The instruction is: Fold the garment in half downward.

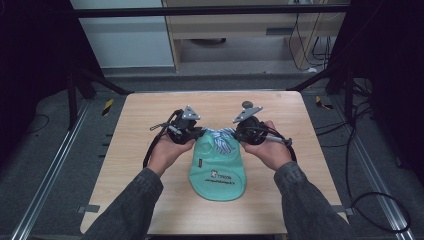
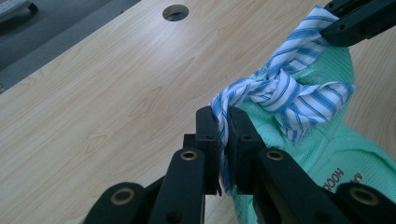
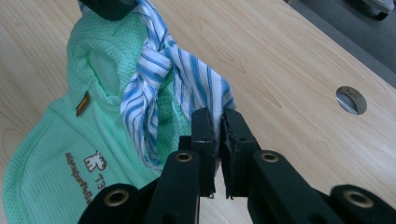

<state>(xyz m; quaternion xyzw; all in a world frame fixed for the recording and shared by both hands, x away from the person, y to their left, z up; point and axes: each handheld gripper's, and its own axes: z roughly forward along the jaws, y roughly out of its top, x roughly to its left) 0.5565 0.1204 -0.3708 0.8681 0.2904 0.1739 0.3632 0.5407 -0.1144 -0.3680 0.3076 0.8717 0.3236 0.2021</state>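
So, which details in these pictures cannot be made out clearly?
- Printed wording on the mint-green waffle-fabric bib: too small in the high view, cut off by the left gripper in its own view.
- Blue-and-white striped cloth ties: the ends vanish between the jaws of the right gripper.
- Small brown label: unreadable, too small.

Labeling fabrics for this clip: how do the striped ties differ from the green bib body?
Pattern: the striped ties are white with blue stripes; the green bib body is plain mint with a printed logo.
Pose: the ties are twisted together in a knot and lifted off the table; the body lies flat on it.
Contact: the left gripper and right gripper each clamp a tie end; neither holds the body.
Shared: both are parts of one bib.
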